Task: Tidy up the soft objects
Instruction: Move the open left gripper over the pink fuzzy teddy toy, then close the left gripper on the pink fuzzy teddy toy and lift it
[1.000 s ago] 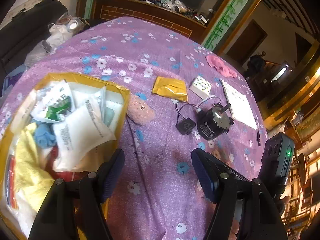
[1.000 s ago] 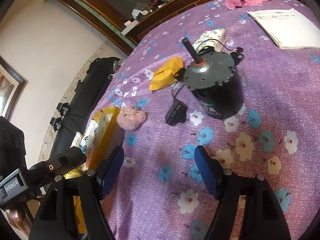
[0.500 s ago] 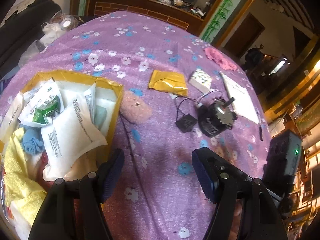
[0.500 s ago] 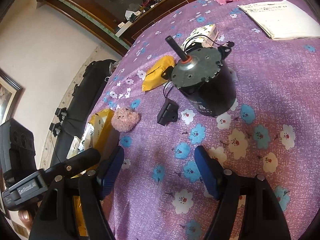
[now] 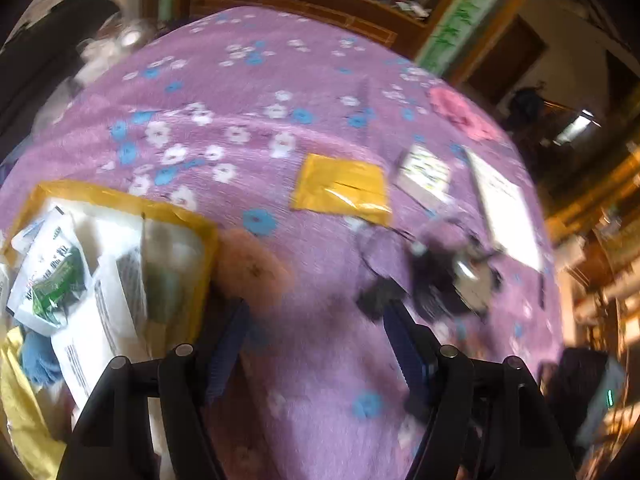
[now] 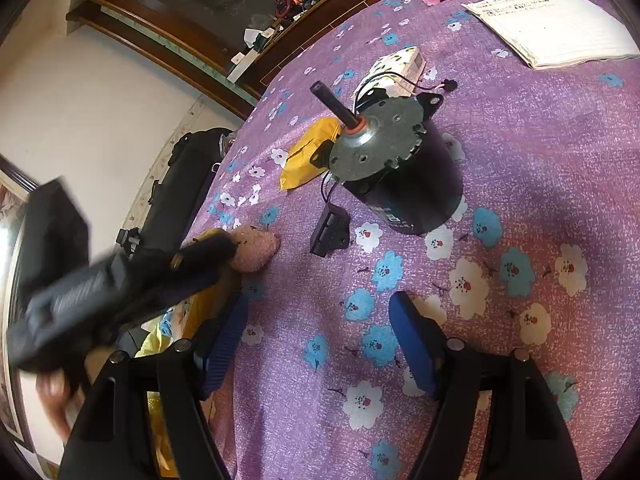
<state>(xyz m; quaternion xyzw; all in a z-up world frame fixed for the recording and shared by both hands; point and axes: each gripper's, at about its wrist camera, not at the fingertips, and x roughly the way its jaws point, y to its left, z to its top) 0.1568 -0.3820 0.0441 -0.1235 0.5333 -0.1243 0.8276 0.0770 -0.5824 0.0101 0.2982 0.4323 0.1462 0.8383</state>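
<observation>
Over the last second I've pushed the left gripper [image 5: 316, 344] forward and down, and its view is now smeared with motion. Its blue fingers [image 5: 230, 344] stand wide apart with nothing between them, and the pink plush ball [image 5: 252, 268] has come from mid-frame to just ahead of the left finger, at centre-left of the picture. From the right wrist view, that gripper's black body [image 6: 120, 280] now cuts across the left of the frame with its tip right at the ball [image 6: 258, 250]; I cannot tell whether it touches yet.

The right gripper [image 6: 320, 340] has barely shifted. It hangs above the purple flowered cloth [image 6: 540, 200] with its jaws spread and empty, aimed towards the motor [image 6: 400, 168] in the centre of its frame.

Just left of the ball, at lower left of the left view, sits the yellow-rimmed box [image 5: 120, 204], already holding white packets [image 5: 44, 272], a blue cloth and a yellow one. Farther up lie the yellow pouch [image 5: 342, 188], a small patterned box [image 5: 424, 172] and a paper sheet [image 5: 504, 208], with a pink cloth [image 5: 460, 112] at upper right.

I read this as the approach to the ball, the nearest soft item outside the box. The fingers need to straddle it before closing.
</observation>
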